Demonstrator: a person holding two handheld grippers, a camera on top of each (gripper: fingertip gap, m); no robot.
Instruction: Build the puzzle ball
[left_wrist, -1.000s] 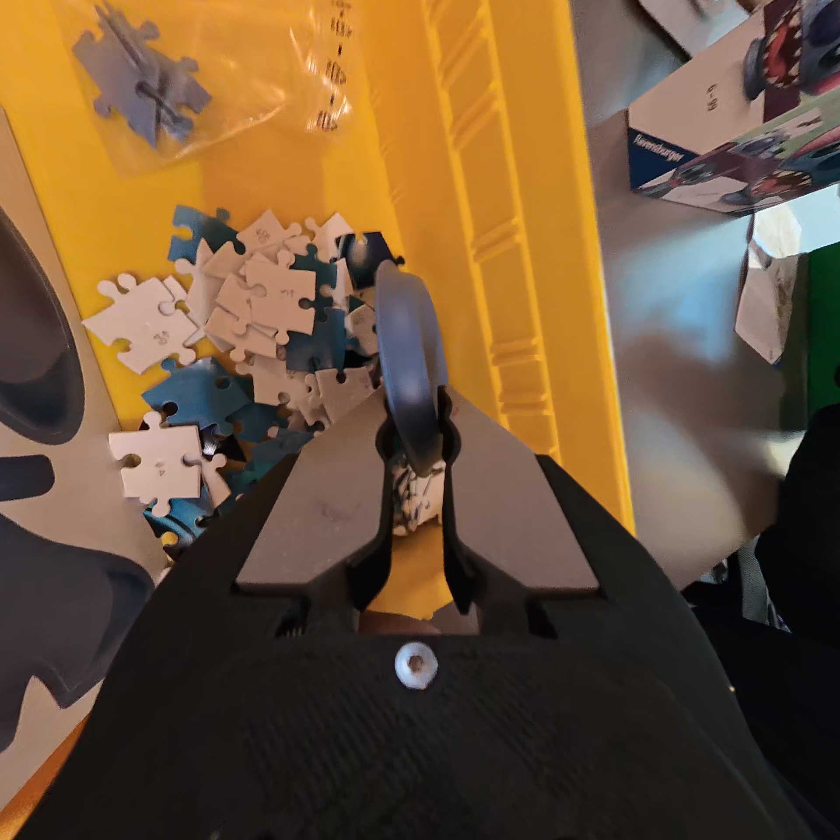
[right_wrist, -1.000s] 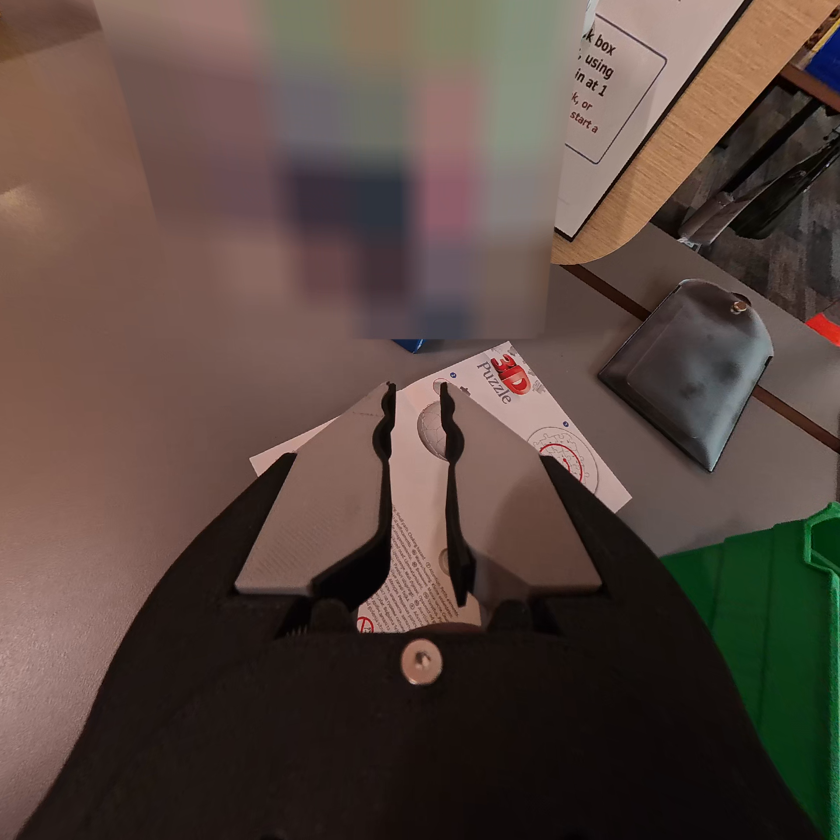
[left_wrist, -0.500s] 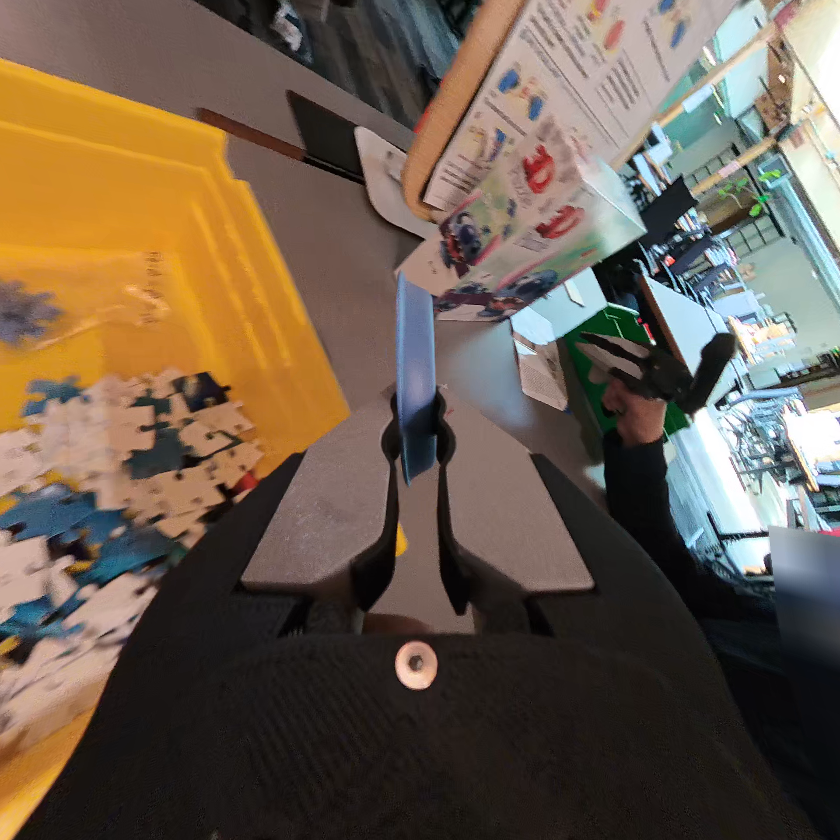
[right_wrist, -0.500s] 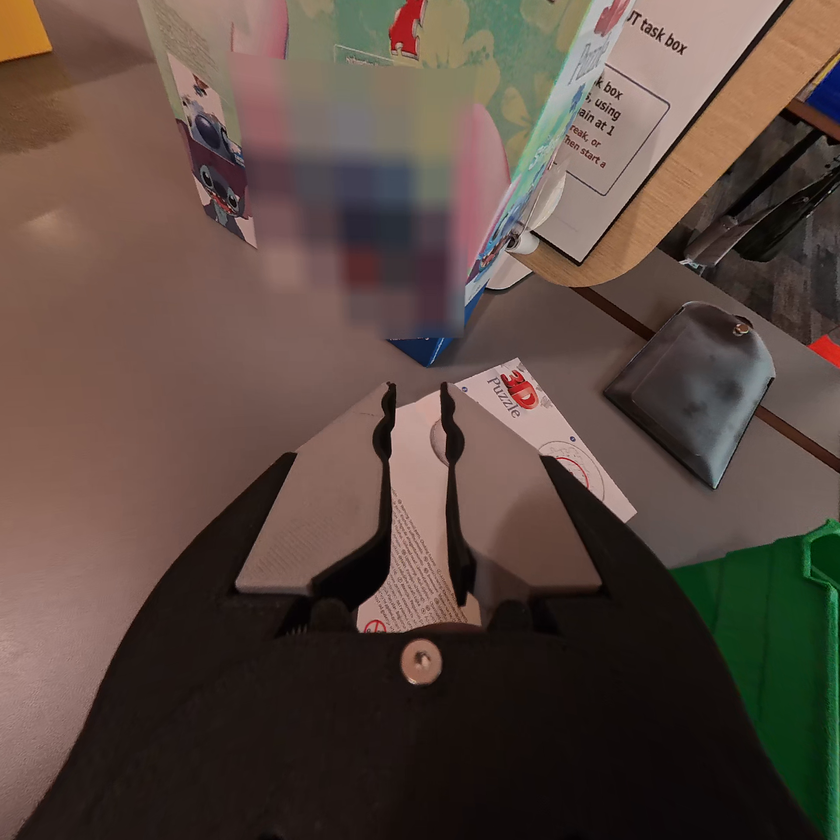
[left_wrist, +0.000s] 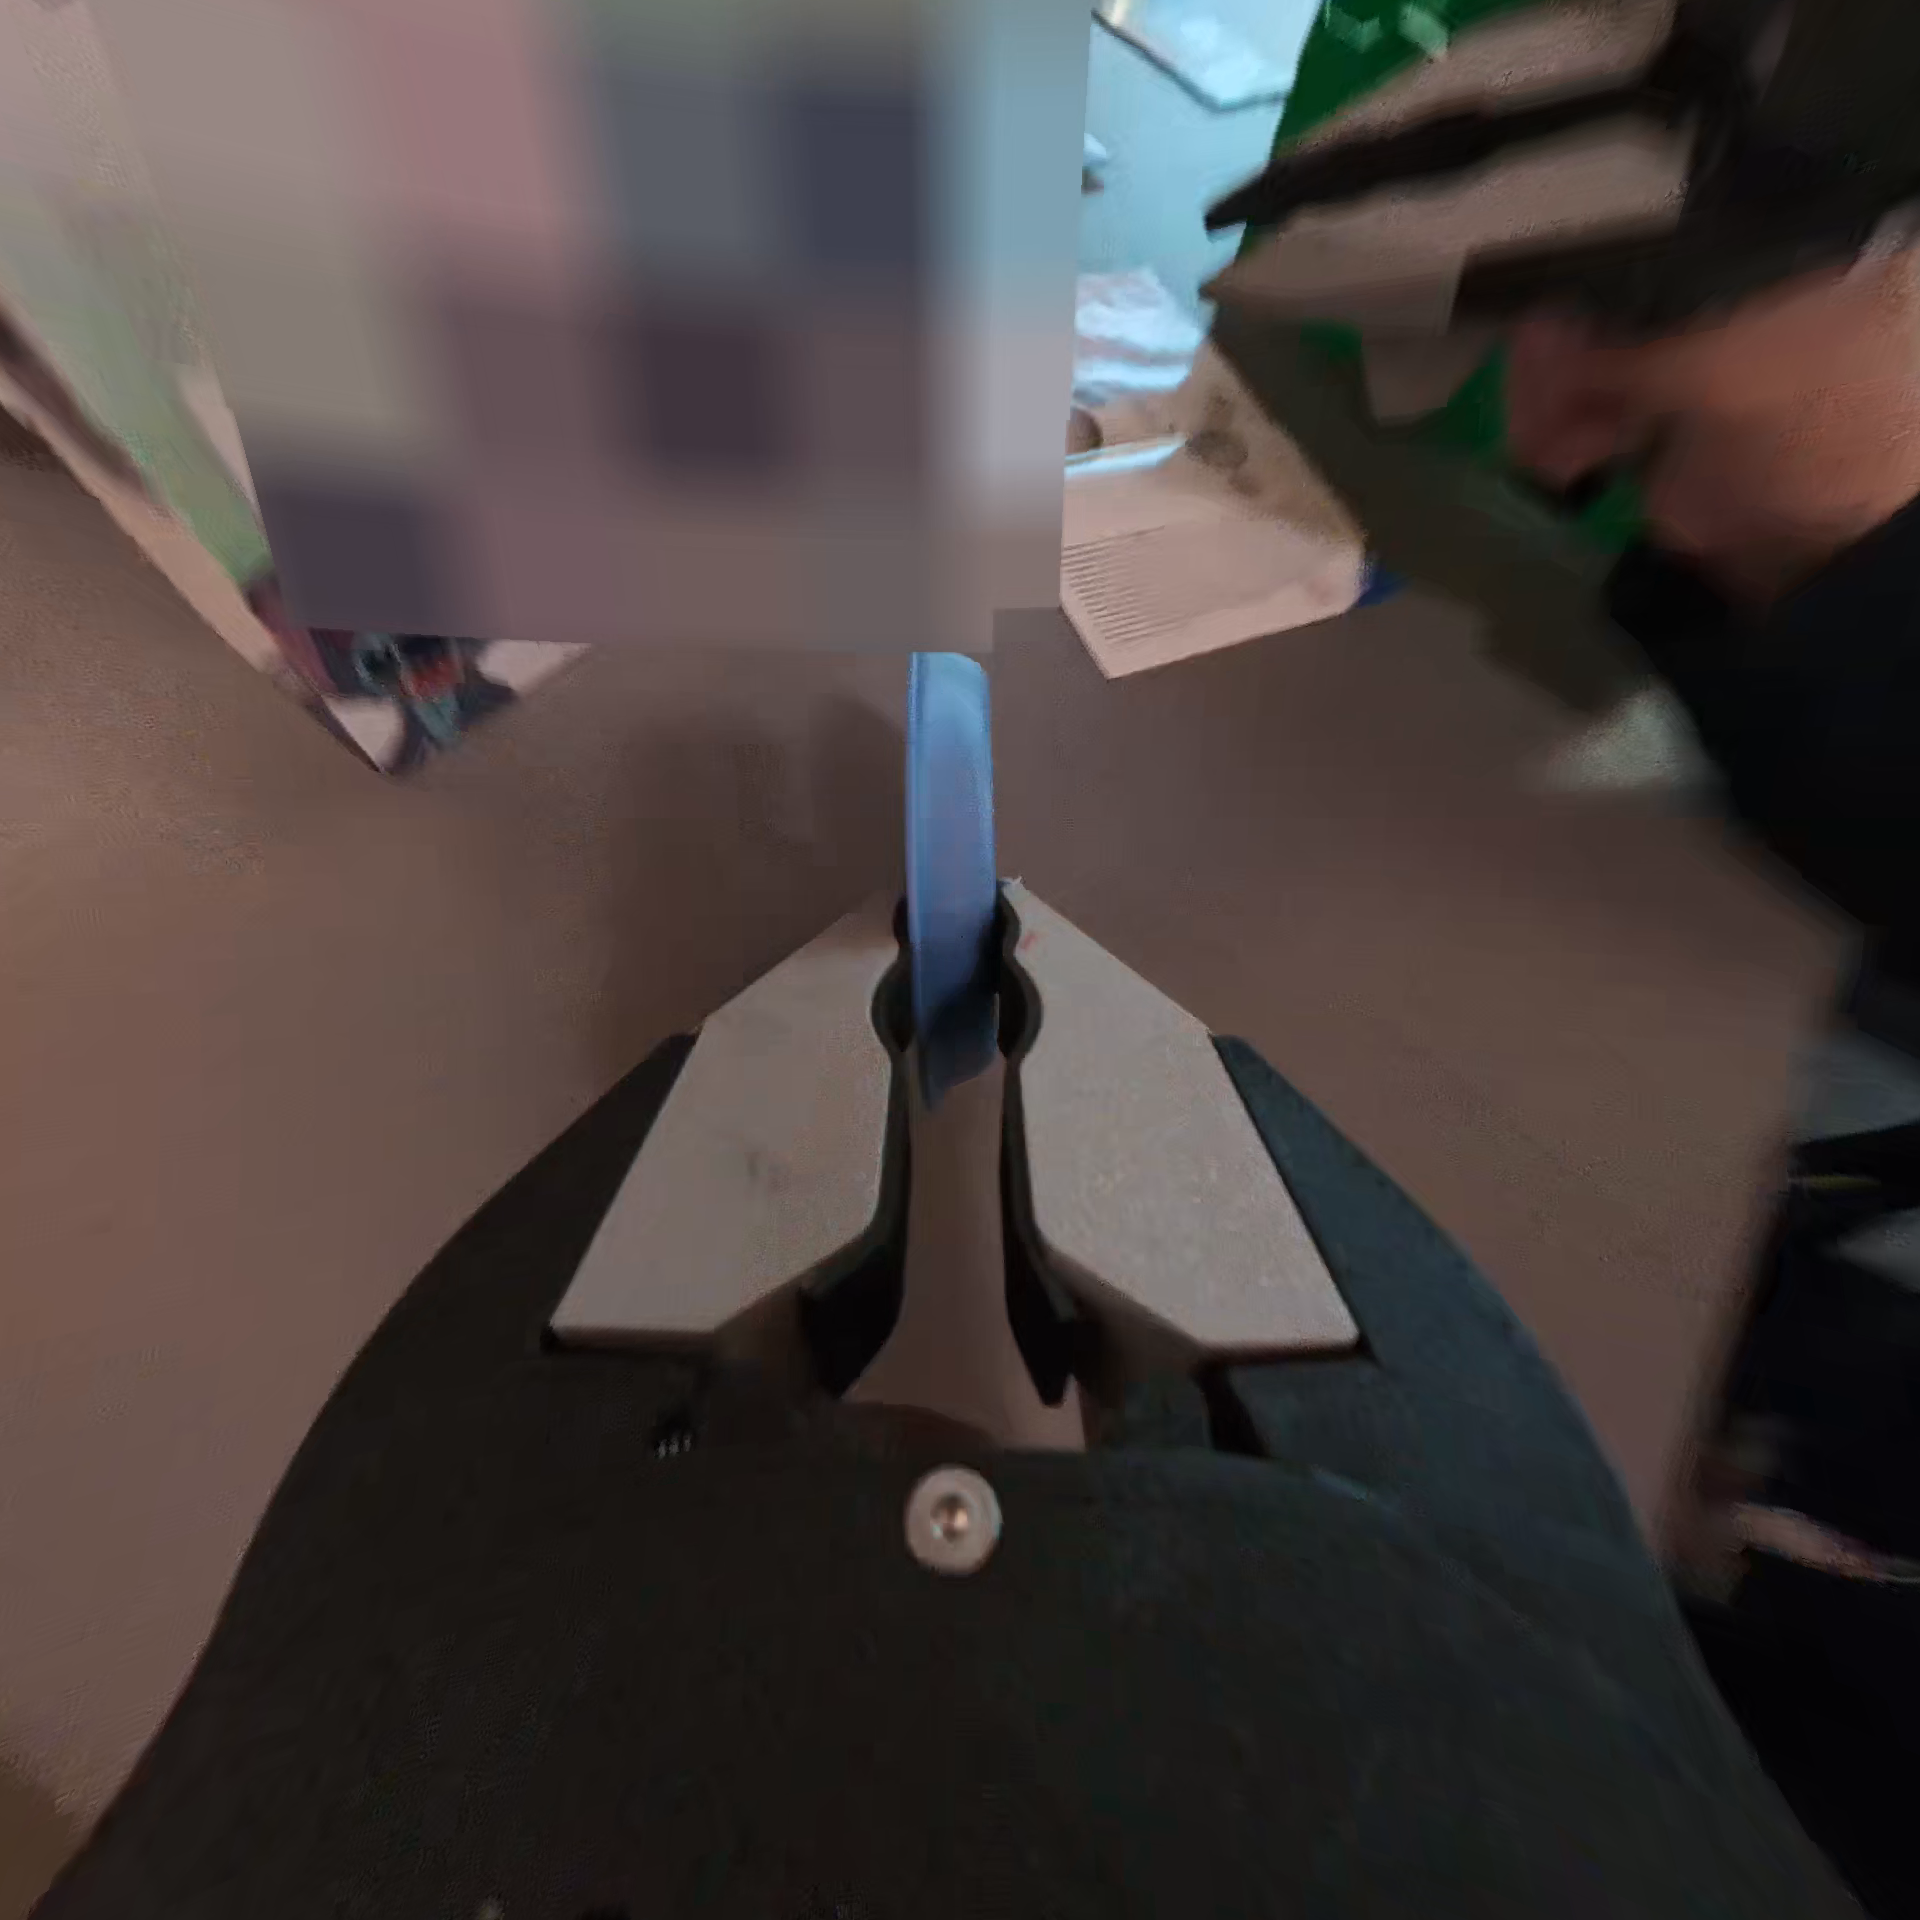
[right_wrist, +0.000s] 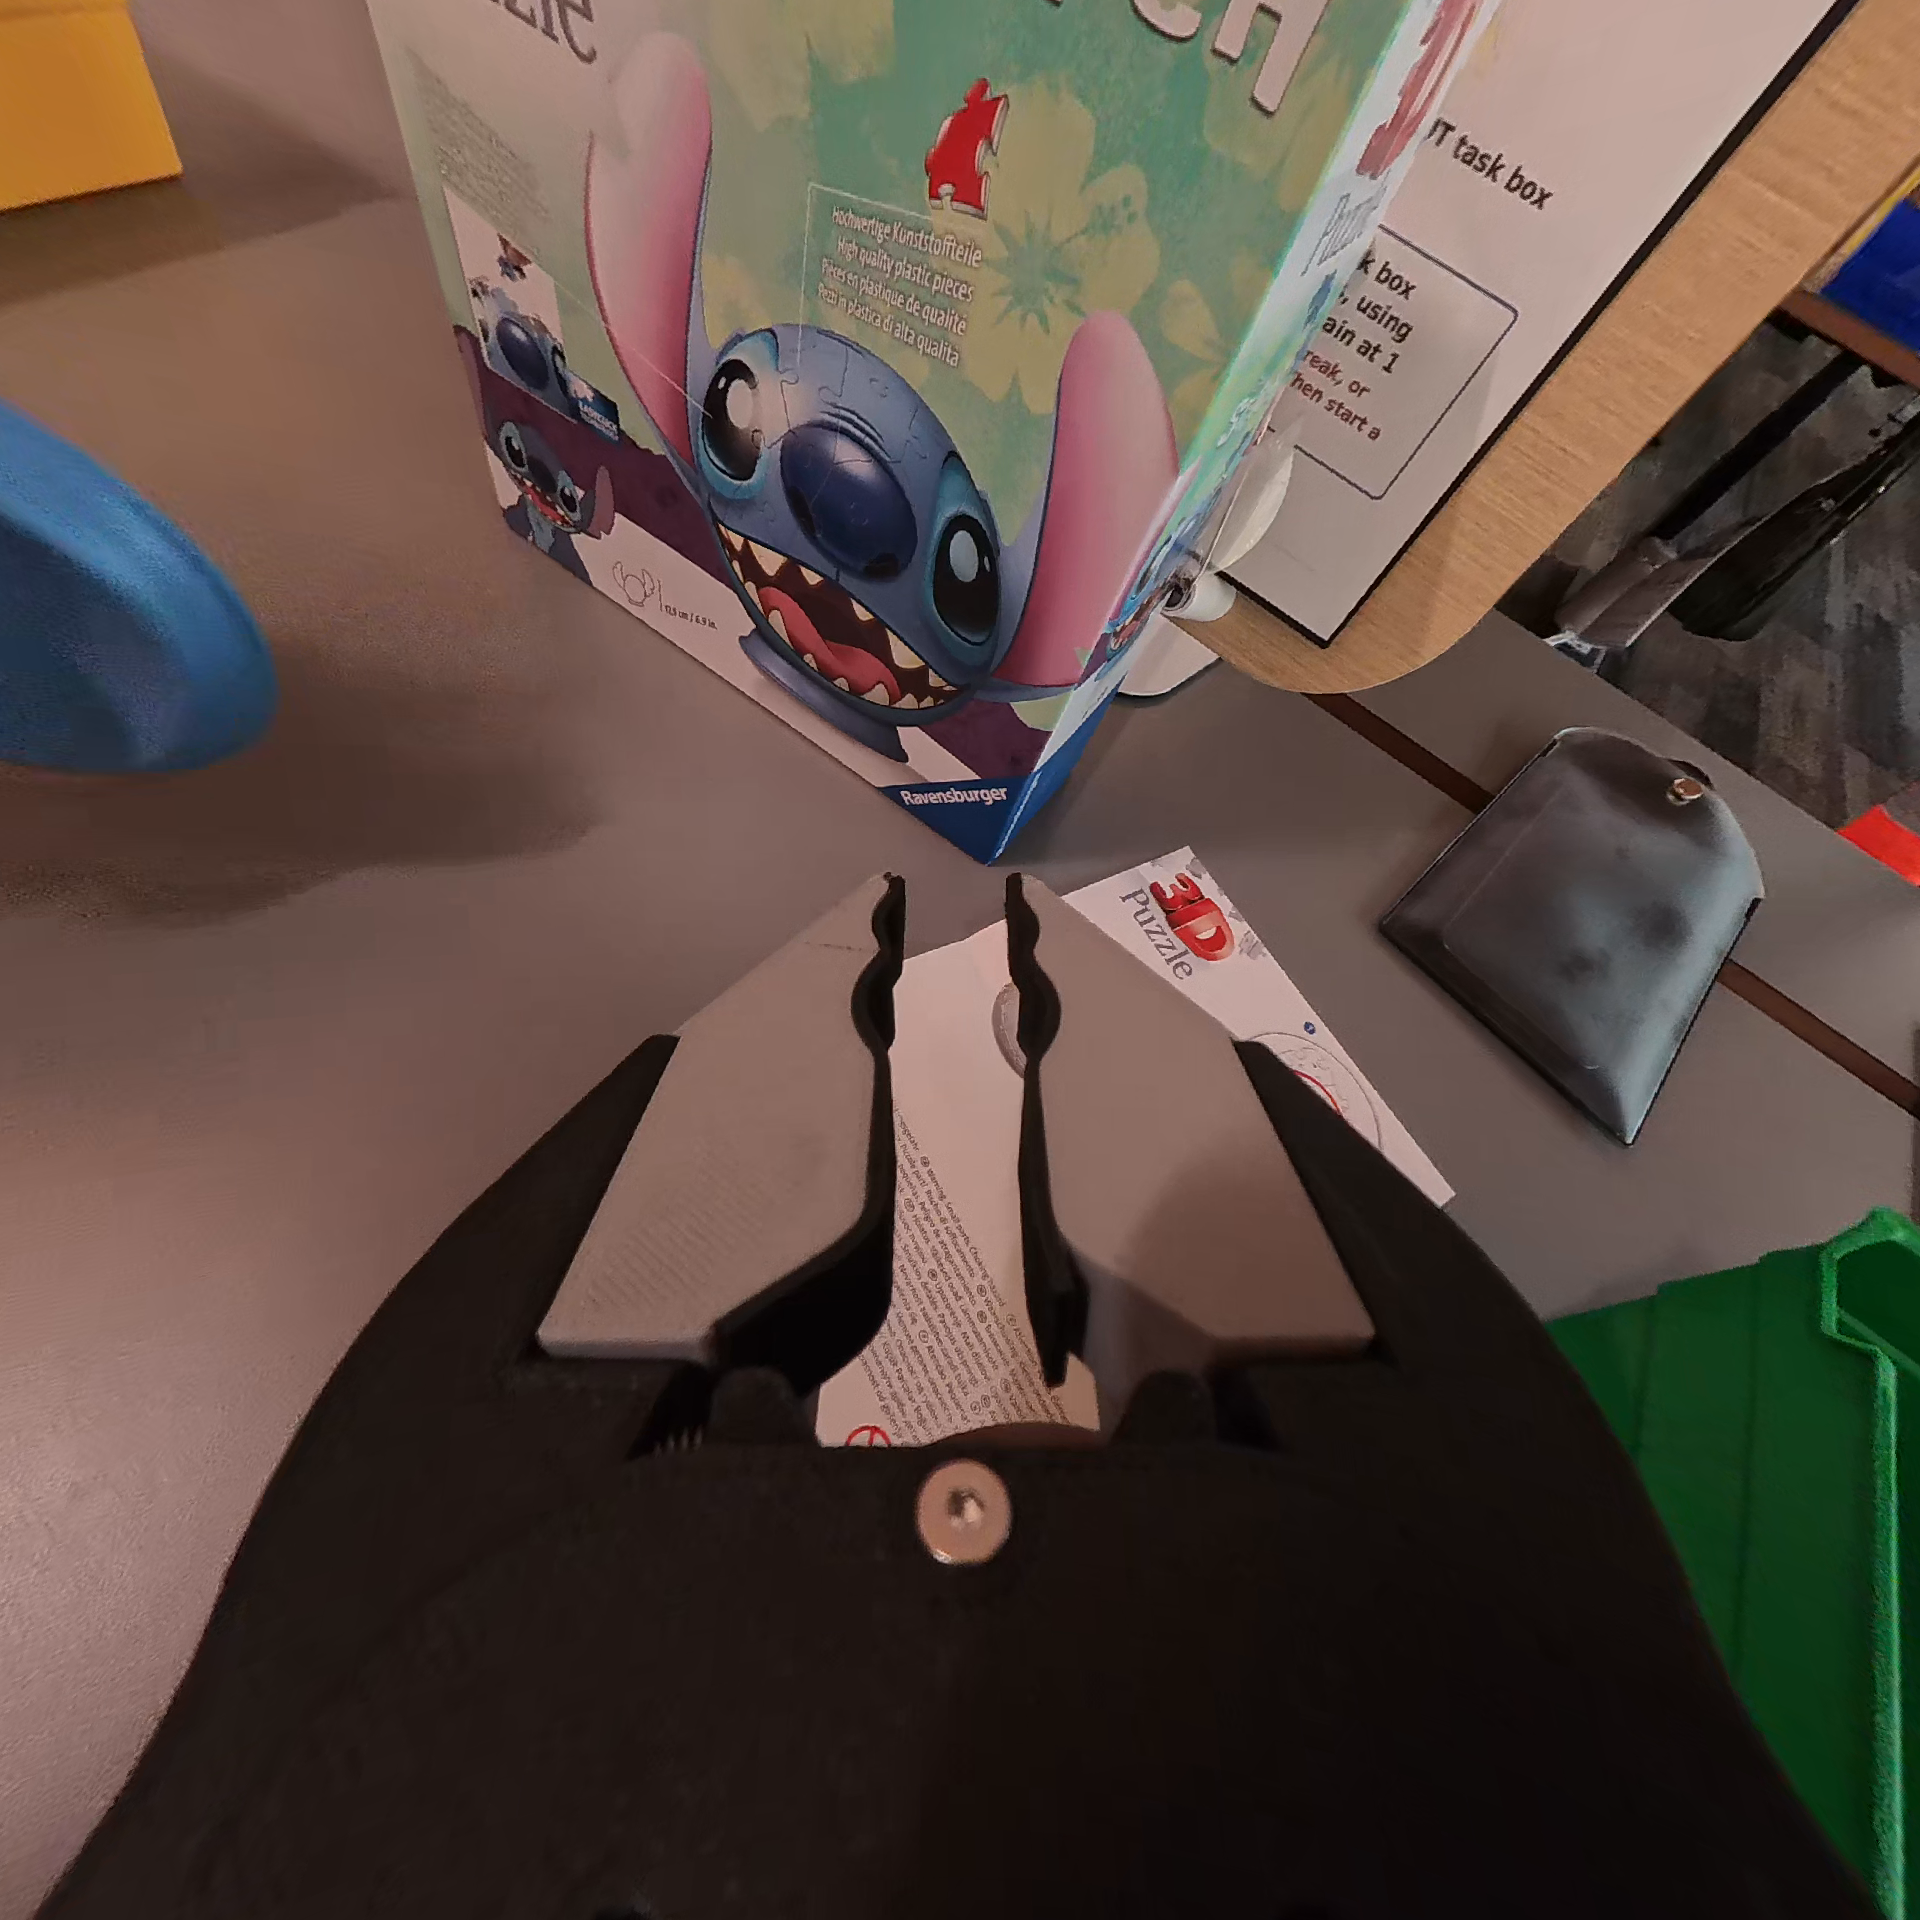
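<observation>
The build looks barely begun: no joined pieces show anywhere. The left gripper pinches a curved blue plastic ring-shaped stand piece edge-on above the bare grey counter, and that piece shows far left of the right gripper, whose jaws stand narrowly apart and empty over a white printed instruction leaflet. Just ahead of it stands the tall illustrated cardboard puzzle box, crowding the workspace; a dark grey pouch lies to its right, a green bin nearer right.

ring: blue, curved plastic; edge-on, upright; pinched at its lower end, above the grey table
box: printed puzzle carton; upright on table
</observation>
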